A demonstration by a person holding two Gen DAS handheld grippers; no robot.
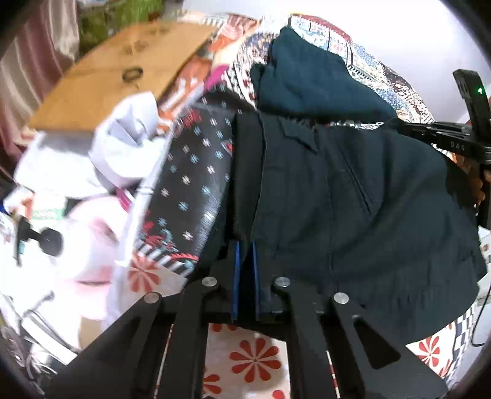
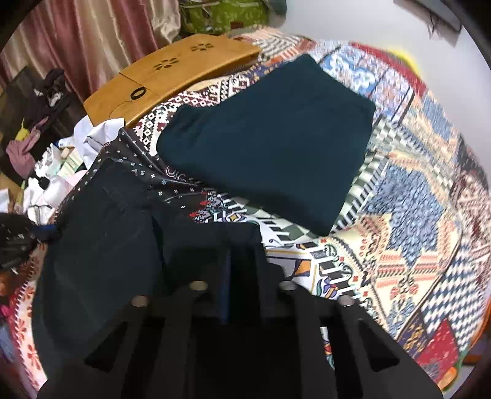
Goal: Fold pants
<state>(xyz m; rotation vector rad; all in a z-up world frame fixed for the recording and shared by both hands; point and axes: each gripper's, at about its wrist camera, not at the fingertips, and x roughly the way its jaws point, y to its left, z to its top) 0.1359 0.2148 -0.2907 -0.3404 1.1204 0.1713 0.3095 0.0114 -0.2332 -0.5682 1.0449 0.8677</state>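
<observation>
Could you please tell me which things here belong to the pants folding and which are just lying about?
In use: dark pants, left gripper, right gripper.
Lying about: folded teal garment, wooden lap table, white crumpled cloth, patterned bedspread.

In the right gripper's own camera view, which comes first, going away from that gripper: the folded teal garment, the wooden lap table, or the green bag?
1. Folded dark teal garment, lying on the patterned bedspread just ahead of the right gripper.
2. Light wooden lap table with flower cut-outs, beyond it, upper left.
3. Green patterned bag, farthest, at the top edge by the pink curtain.
</observation>
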